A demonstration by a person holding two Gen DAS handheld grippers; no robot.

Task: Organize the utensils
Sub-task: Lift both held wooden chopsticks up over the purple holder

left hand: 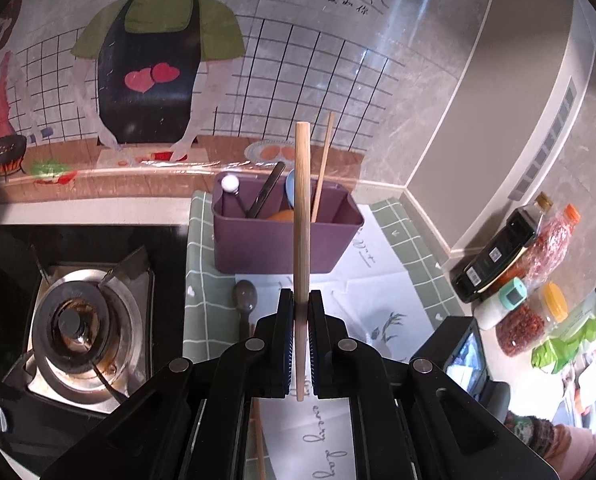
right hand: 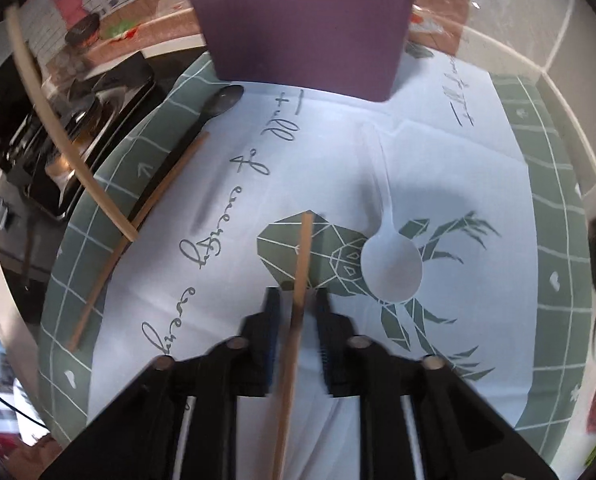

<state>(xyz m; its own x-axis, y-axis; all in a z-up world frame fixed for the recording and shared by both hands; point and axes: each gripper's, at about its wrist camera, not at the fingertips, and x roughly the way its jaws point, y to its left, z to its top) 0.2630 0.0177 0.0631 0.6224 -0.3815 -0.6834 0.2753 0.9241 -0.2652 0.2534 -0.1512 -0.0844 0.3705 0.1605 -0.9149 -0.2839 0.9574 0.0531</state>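
A: Biggest risk? The purple bin [left hand: 286, 240] at the far edge of the mat [right hand: 553, 184] is already crowded, so a chopstick could snag on what stands in it and tip out.

B: What's the left claw [left hand: 301, 308] doing?

A: Pinching a chopstick [left hand: 301, 200], long axis upright, top end toward the wall, just near of the bin. A slack pinch would let it slide.

B: And the right claw [right hand: 298, 304]?

A: Its jaws flank a second chopstick [right hand: 303, 248] low over the mat, tip pointing far; blur hides whether the pads bite. It could roll. A clear spoon [right hand: 391, 264] lies just right.
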